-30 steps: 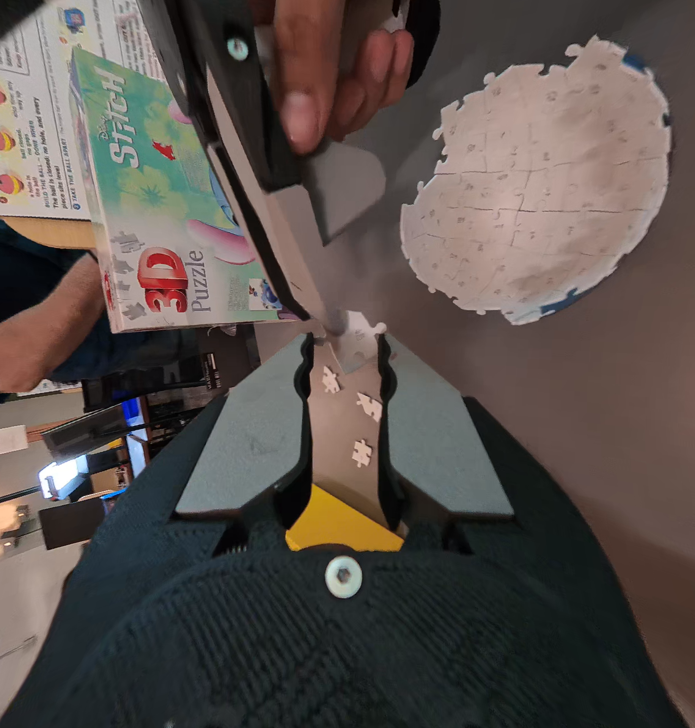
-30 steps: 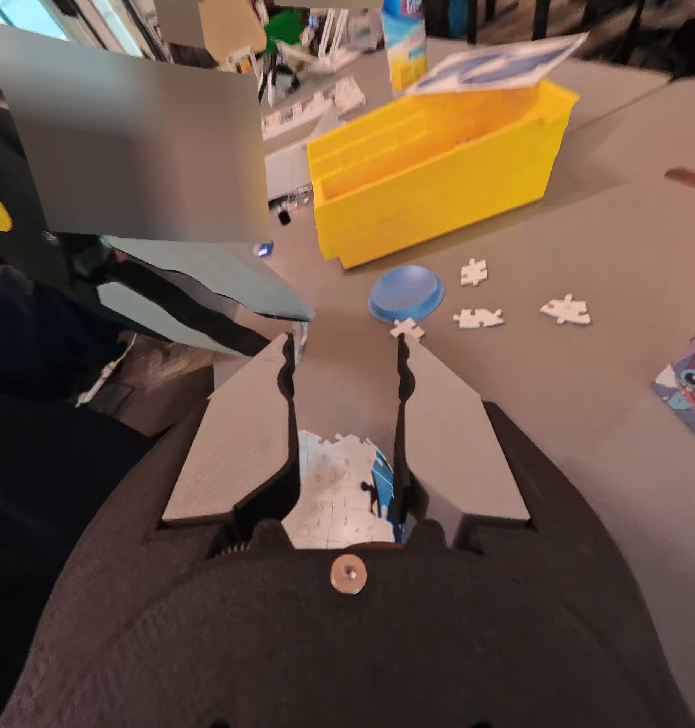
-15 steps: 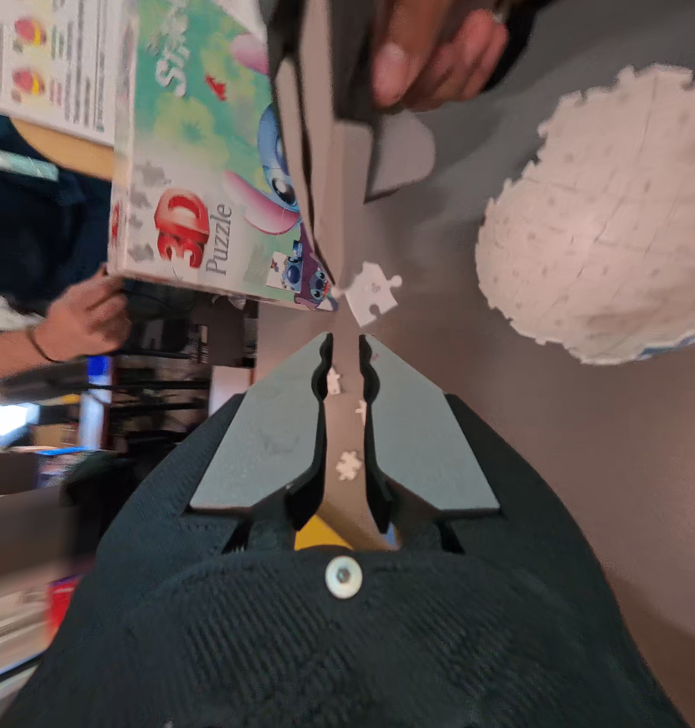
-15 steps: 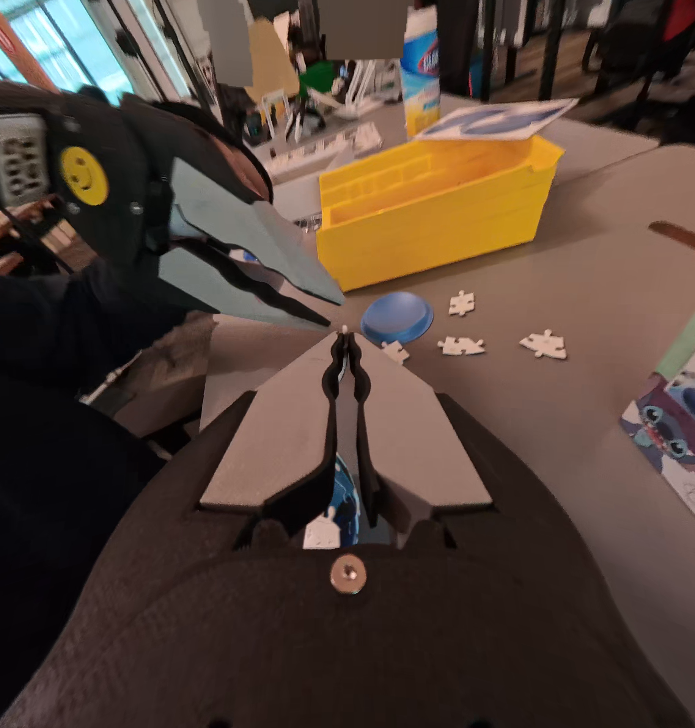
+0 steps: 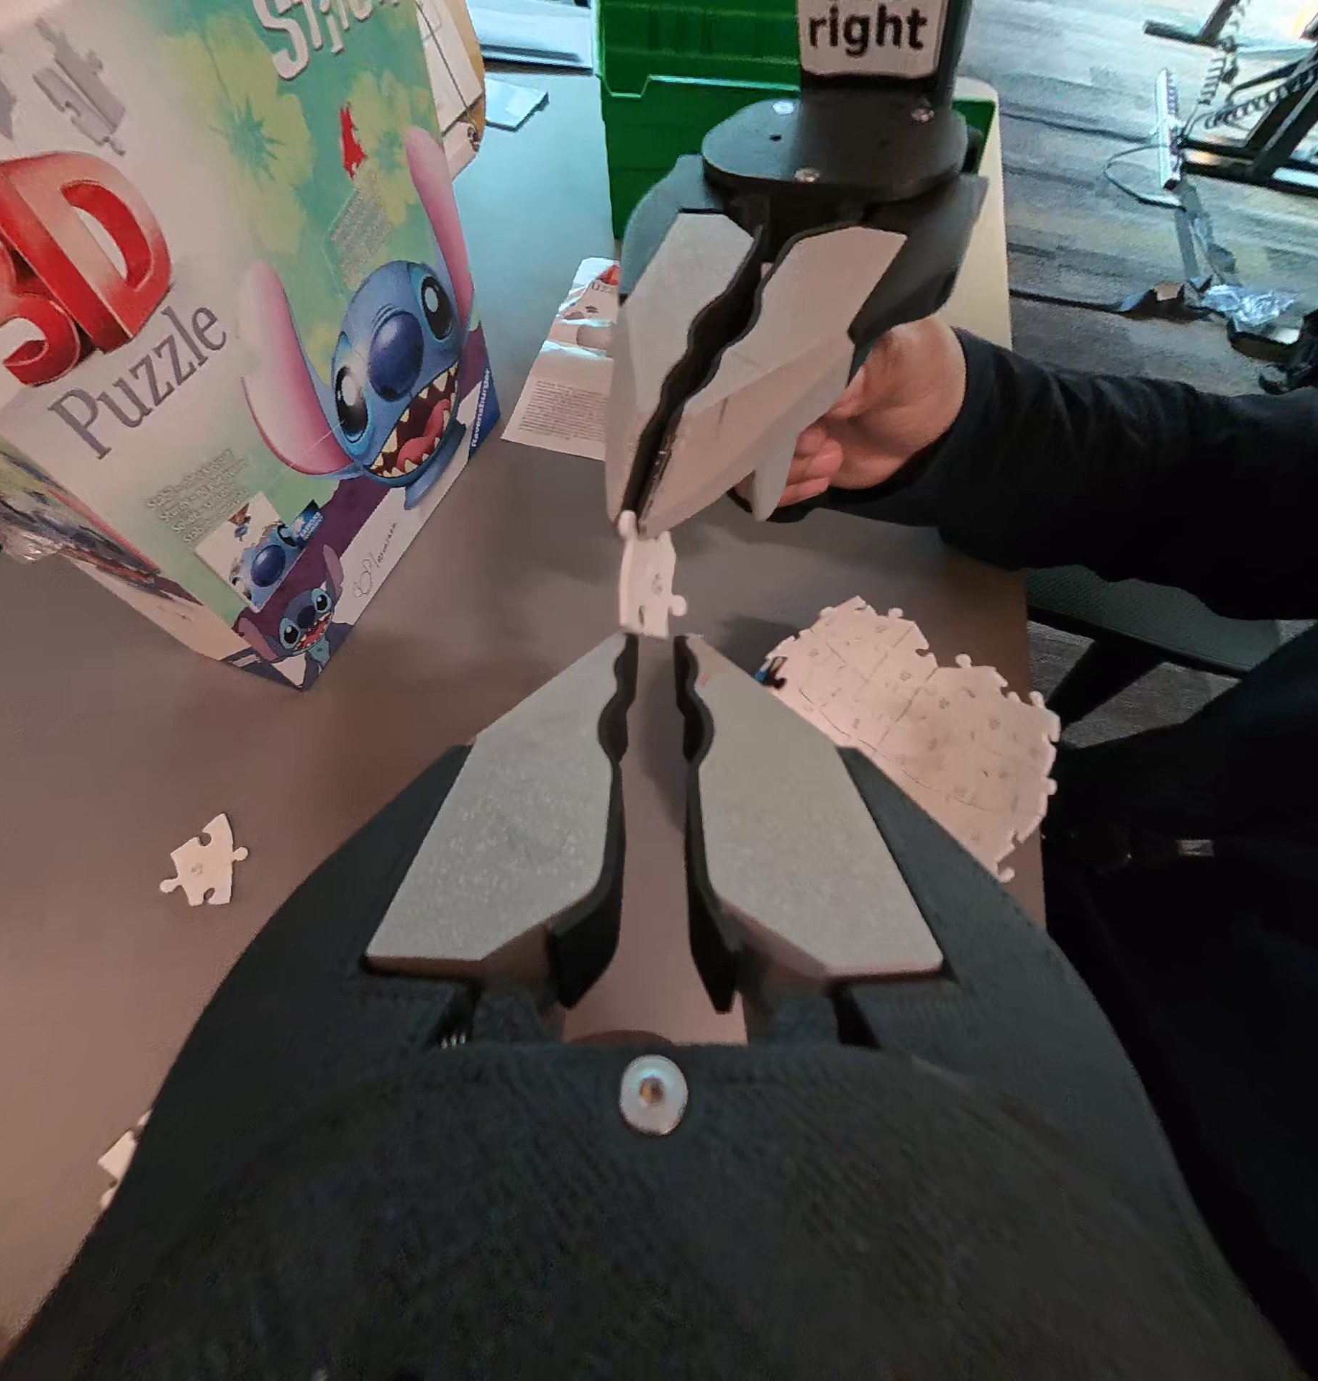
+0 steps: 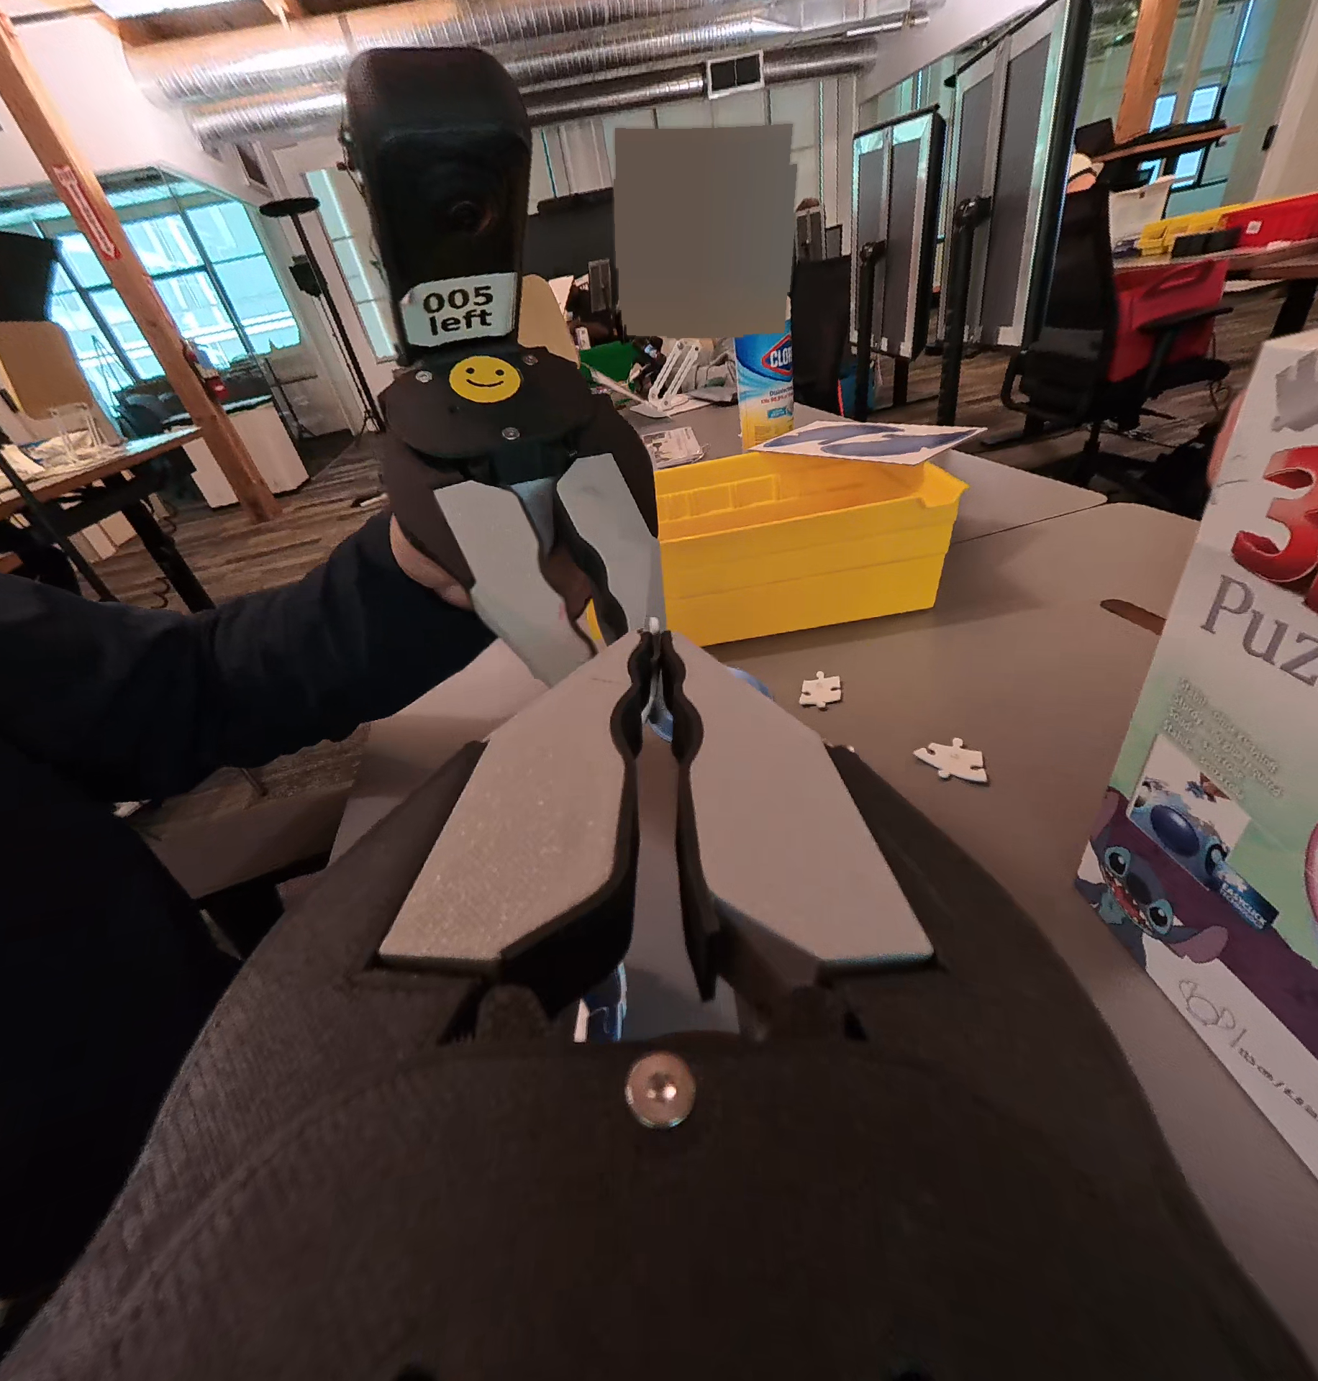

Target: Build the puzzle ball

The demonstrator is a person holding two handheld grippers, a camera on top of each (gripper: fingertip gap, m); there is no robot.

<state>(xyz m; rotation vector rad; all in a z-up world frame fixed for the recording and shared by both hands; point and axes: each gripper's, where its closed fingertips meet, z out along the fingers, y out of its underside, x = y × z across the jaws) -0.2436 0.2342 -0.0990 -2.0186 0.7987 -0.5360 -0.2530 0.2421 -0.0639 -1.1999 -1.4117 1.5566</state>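
Note:
In the left wrist view my right gripper (image 5: 633,519) points down from above, shut on a white puzzle piece (image 5: 647,583) that hangs from its tips. My left gripper (image 5: 654,646) is just below the piece, its jaws a little apart and empty. The half-built puzzle ball (image 5: 917,717) lies white side up on the table to the right. In the right wrist view the right gripper (image 6: 652,643) pinches the piece (image 6: 652,626), seen edge-on. The left gripper (image 6: 604,643) faces it, open.
The puzzle box (image 5: 230,299) stands at the left and also shows in the right wrist view (image 6: 1239,747). Loose pieces (image 5: 204,859) (image 6: 820,687) (image 6: 951,758) lie on the grey table. A yellow bin (image 6: 790,538) stands behind, a green bin (image 5: 686,112) at the far end. The grippers are tip to tip, or close to it.
The right gripper closed on the piece at the left gripper's tips and took it. Both grippers then swung up, and the piece now hangs from the right gripper above the left.

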